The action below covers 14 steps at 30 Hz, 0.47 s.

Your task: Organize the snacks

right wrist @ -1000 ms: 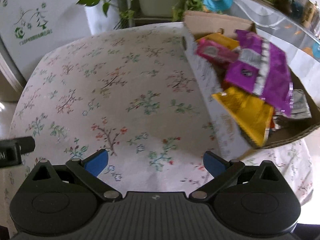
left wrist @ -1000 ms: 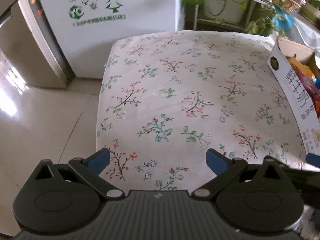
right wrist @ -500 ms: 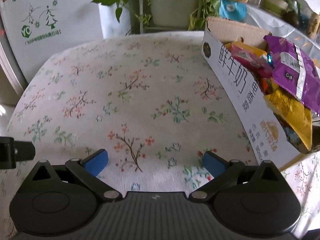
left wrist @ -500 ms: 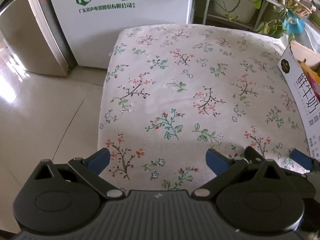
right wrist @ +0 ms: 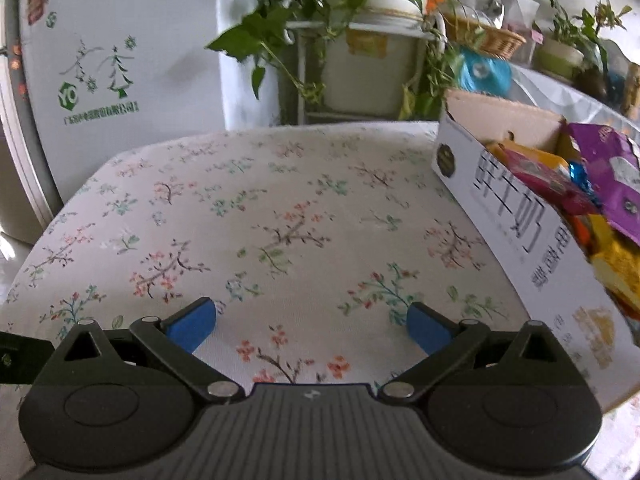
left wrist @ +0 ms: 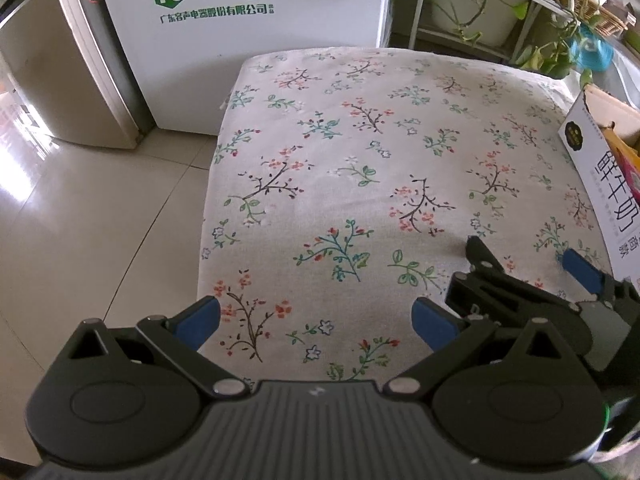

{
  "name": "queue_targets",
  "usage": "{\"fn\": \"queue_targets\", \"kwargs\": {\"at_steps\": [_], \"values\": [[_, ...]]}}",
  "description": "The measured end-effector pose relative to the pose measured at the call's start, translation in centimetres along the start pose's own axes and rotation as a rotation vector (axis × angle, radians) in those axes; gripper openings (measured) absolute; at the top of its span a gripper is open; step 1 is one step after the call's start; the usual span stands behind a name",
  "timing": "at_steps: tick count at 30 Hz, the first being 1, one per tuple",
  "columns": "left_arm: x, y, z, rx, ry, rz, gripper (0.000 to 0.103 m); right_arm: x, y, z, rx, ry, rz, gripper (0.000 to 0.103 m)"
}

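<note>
A white cardboard box (right wrist: 516,232) with black lettering stands at the right of the flowered tablecloth (right wrist: 280,220), packed with snack bags: a purple one (right wrist: 608,176), a pink one (right wrist: 548,184) and yellow ones (right wrist: 620,272). The left wrist view shows only the box's (left wrist: 604,184) lettered side at the right edge. My right gripper (right wrist: 311,325) hovers open and empty over the cloth, left of the box. My left gripper (left wrist: 315,318) is open and empty near the cloth's (left wrist: 360,168) front edge. The right gripper (left wrist: 532,264) also shows at the lower right of the left wrist view.
A white appliance (left wrist: 248,32) with green tree logos stands behind the table, a grey cabinet (left wrist: 52,80) beside it. Potted plants on a rack (right wrist: 360,40) sit at the back. Tiled floor (left wrist: 80,232) lies left of the table.
Both grippers have pulled back and tilted up from the box; the right one no longer looks down into it. The right gripper has come into the left wrist view. Both stay open.
</note>
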<state>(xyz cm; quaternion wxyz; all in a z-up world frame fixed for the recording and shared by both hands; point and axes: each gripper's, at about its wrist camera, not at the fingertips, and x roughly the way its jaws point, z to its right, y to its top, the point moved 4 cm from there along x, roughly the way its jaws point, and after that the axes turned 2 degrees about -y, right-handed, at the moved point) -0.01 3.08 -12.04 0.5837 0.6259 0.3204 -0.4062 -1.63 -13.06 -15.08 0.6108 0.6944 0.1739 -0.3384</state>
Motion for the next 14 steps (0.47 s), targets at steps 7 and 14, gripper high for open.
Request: {"fn": "queue_targets", "kwargs": {"at_steps": [7,14], "values": [[0.01,0.03,0.3,0.006,-0.007,-0.003,0.101,-0.06,0.03,0.02,0.0,0.004,0.0,0.103],[0.18,0.93,-0.01,0.02,0.005,-0.023,0.102,-0.06,0.0,0.01,0.002,0.004,0.001,0.103]]}}
